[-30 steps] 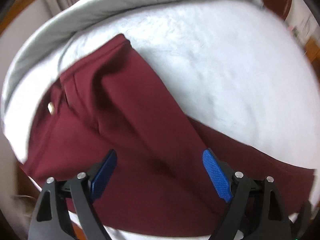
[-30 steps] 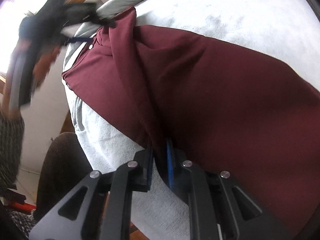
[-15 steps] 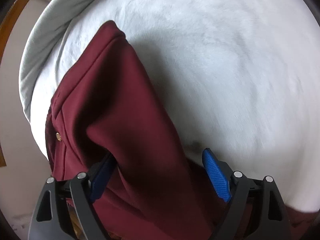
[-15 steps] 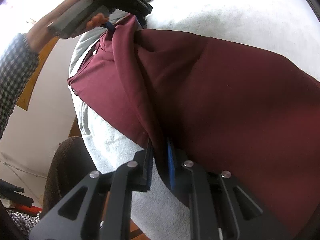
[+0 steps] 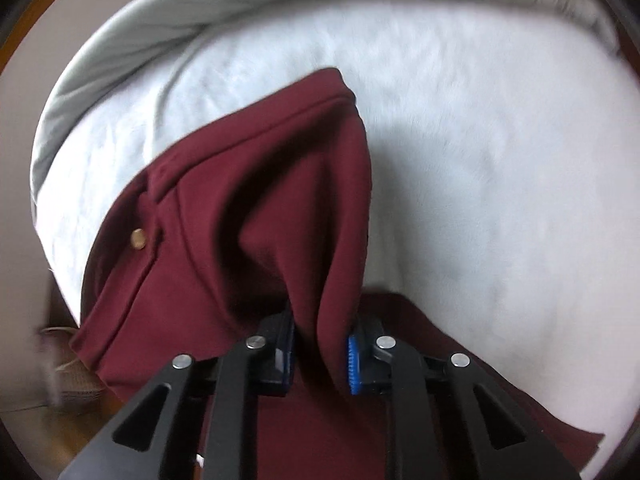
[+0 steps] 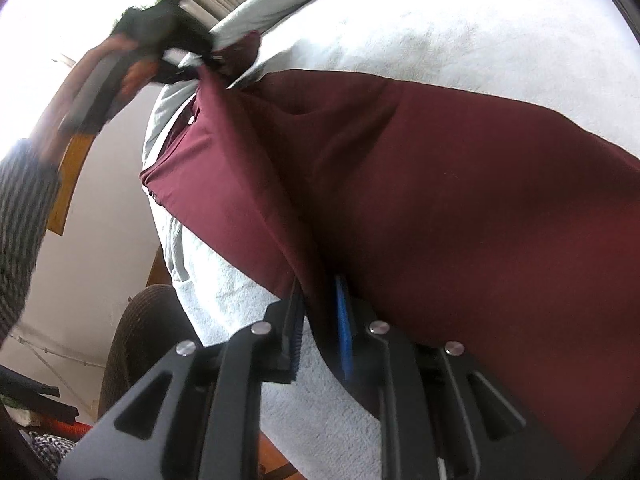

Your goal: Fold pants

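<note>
Dark red pants [image 5: 224, 248] lie on a white blanket [image 5: 500, 168] over a bed. My left gripper [image 5: 320, 354] is shut on a raised fold of the pants near the waistband, whose brass button [image 5: 138, 239] shows to the left. In the right wrist view the pants [image 6: 460, 200] stretch across the blanket [image 6: 460, 20], and my right gripper [image 6: 320, 320] is shut on the near edge of the cloth. The left gripper [image 6: 208, 58], held by a hand, pinches the far end of the pants at upper left.
A grey duvet [image 5: 168, 28] is bunched along the far side of the bed. Off the bed's left edge stand a dark round seat [image 6: 144, 340] and a pale wall [image 6: 108, 200]. A person's striped sleeve [image 6: 24, 216] shows at far left.
My left gripper's jaws went from wide apart to shut on a fold of the pants, and it slid along the waist end. The right gripper kept its hold and barely moved.
</note>
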A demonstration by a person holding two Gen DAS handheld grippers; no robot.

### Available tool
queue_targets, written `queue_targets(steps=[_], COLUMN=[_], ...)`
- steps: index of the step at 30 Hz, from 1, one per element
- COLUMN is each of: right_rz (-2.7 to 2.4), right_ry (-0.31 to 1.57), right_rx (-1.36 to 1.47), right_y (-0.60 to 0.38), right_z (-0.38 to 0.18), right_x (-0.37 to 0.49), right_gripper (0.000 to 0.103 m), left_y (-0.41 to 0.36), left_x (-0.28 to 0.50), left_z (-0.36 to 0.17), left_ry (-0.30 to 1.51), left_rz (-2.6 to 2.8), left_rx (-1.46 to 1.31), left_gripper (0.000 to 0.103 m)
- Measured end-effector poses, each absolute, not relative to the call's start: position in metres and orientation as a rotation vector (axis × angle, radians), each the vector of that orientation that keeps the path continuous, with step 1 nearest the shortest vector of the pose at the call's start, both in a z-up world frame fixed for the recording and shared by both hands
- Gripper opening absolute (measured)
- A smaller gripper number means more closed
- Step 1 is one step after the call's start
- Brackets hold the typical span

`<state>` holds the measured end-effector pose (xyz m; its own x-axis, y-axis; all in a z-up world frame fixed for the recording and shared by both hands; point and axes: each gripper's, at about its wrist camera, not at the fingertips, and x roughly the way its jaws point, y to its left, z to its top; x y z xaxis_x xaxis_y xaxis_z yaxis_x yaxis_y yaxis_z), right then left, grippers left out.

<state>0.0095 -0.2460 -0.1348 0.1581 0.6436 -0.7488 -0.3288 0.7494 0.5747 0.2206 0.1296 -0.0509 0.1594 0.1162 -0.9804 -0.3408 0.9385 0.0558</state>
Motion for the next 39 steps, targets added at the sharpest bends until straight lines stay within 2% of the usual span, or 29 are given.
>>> queue_targets(steps=[5, 11, 13, 15, 16, 18, 19, 23, 29, 33, 37, 39], right_rz=[0.692, 0.664, 0.653, 0.638, 0.627, 0.632, 0.646, 0.684, 0.641, 0.635, 0.625, 0.622], right_ry=[1.229, 1.237, 1.242, 1.232, 1.218, 1.182, 1.167, 1.15, 1.278, 1.251, 1.265, 1.269], right_rx=[0.297, 0.247, 0.239, 0.238, 0.238, 0.249, 0.259, 0.229, 0.134, 0.146, 0.194, 0.205], right_y=[-0.248, -0.242, -0.242, -0.243, -0.243, -0.243, -0.239, -0.218, -0.179, -0.182, -0.195, -0.199], right_z=[-0.131, -0.125, -0.121, -0.115, -0.109, -0.096, -0.09, -0.079, -0.121, -0.12, -0.118, -0.12], right_x=[0.008, 0.005, 0.003, 0.001, 0.0, 0.0, 0.0, 0.006, 0.014, 0.012, 0.014, 0.012], right_gripper=[0.017, 0.022, 0.033, 0.059, 0.062, 0.063, 0.062, 0.061, 0.061, 0.061, 0.062, 0.062], left_y=[0.156, 0.181, 0.185, 0.187, 0.191, 0.198, 0.2, 0.204, 0.218, 0.237, 0.268, 0.278], left_x=[0.144, 0.08, 0.069, 0.061, 0.059, 0.059, 0.058, 0.053, 0.045, 0.023, 0.006, 0.009], left_z=[-0.027, -0.053, -0.061, -0.069, -0.078, -0.094, -0.096, -0.086, -0.094, -0.094, -0.092, -0.092], left_ry=[1.185, 1.099, 1.081, 1.096, 1.118, 1.141, 1.132, 1.09, 1.075, 1.019, 0.925, 0.912], left_rz=[0.295, 0.31, 0.315, 0.308, 0.309, 0.31, 0.305, 0.301, 0.238, 0.161, 0.2, 0.222], left_rx=[-0.327, -0.403, -0.415, -0.424, -0.438, -0.448, -0.452, -0.428, -0.515, -0.65, -0.841, -0.86], left_gripper=[0.02, 0.02, 0.019, 0.02, 0.022, 0.03, 0.03, 0.041, 0.043, 0.051, 0.051, 0.048])
